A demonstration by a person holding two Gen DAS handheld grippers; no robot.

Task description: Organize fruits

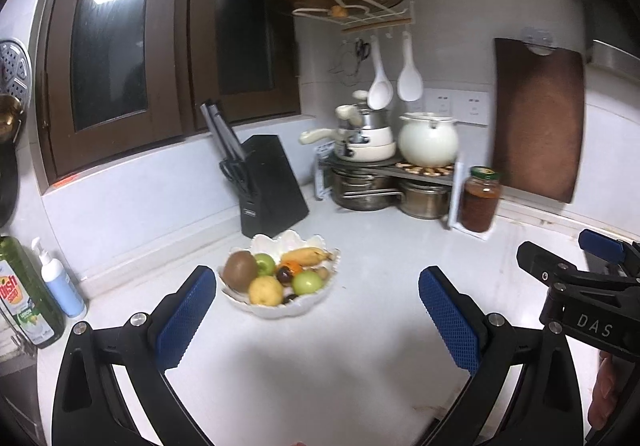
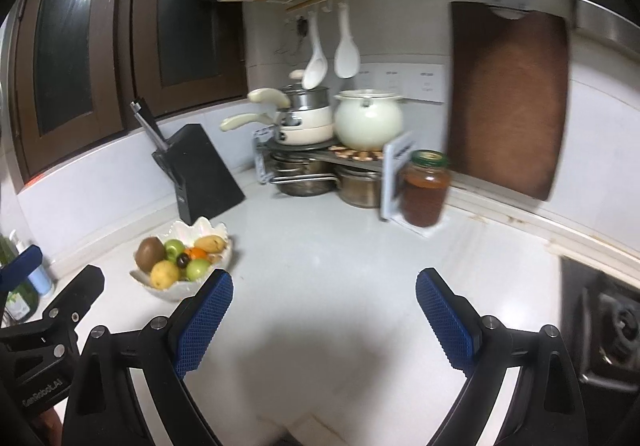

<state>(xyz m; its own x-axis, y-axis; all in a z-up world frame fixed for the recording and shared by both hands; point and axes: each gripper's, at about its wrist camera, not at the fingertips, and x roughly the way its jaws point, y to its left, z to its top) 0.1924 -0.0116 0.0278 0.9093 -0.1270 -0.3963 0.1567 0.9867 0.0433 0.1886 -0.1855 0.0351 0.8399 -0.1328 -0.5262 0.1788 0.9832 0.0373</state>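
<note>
Left tongs (image 1: 318,310): jaws wide apart, nothing between the blue pads, only bare white tabletop (image 1: 360,358) under them. Right tongs (image 2: 324,312): likewise spread wide, empty, over the same bare surface. The two tools sit side by side; each shows at the edge of the other's view.

White scalloped bowl (image 1: 276,310) stands on the tabletop just ahead of the left tongs, near its left pad, not touched. In the right wrist view the bowl lies up and left of the right tongs, close beside its left pad.

Bowl contents: kiwi (image 1: 240,271) at left, two green apples (image 1: 307,283), a yellow round fruit (image 1: 266,290) at the front, a banana (image 1: 306,256) at the back, a small orange fruit and some dark small fruit in the middle. All fruit lies inside the bowl.

Behind the bowl: black knife block (image 1: 272,186). Corner: metal rack (image 1: 424,172) with cream pots on top, steel pots underneath. Jar of amber contents (image 1: 480,198) beside the rack. Brown cutting board (image 1: 538,118) against the wall to the right. Far left: green dish soap bottle (image 1: 28,294) and a pump bottle (image 1: 60,282).
</note>
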